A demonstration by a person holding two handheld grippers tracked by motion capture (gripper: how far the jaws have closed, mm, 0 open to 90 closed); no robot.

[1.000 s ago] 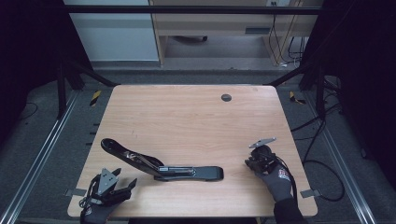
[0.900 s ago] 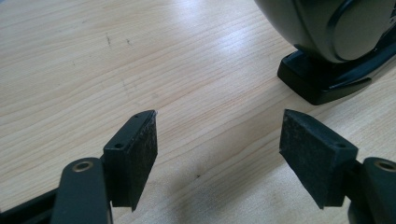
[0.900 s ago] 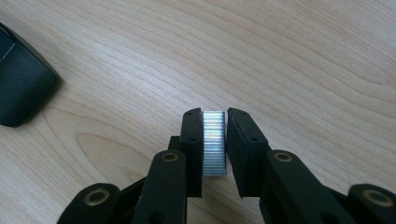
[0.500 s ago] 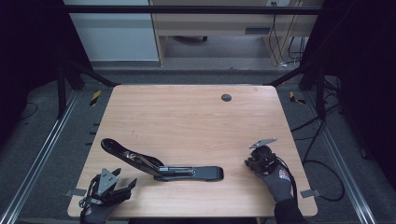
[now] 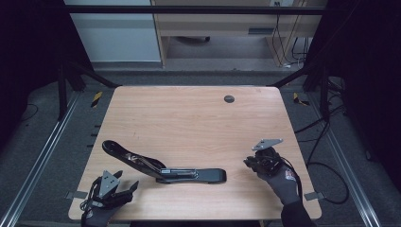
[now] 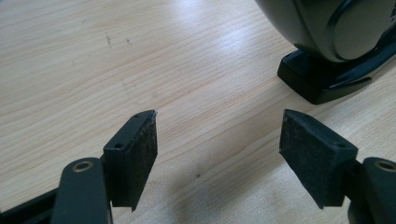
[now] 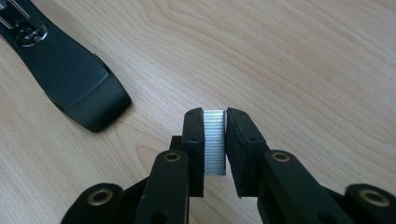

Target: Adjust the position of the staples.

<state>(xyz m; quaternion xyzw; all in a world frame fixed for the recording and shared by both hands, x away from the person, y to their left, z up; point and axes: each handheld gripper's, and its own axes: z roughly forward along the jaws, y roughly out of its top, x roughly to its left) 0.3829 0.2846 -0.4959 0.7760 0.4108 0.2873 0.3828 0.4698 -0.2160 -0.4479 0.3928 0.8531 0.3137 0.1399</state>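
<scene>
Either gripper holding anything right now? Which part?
The right gripper clamps a silvery strip of staples by its two flat sides, one end showing between the pads. The left gripper is open, holding nothing.

Both hands wear black gloves; right glove [image 5: 283, 177] bears red-white markings. Grey triangular plates top the black grippers; brass-coloured rivets join the linkages.

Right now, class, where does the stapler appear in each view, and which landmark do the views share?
High view: the stapler lies opened out, left of centre near the table's front edge.
Left gripper view: the stapler is in the top right corner.
Right gripper view: the stapler is at top left, flat black end showing.
Shared landmark: the wooden table.
</scene>
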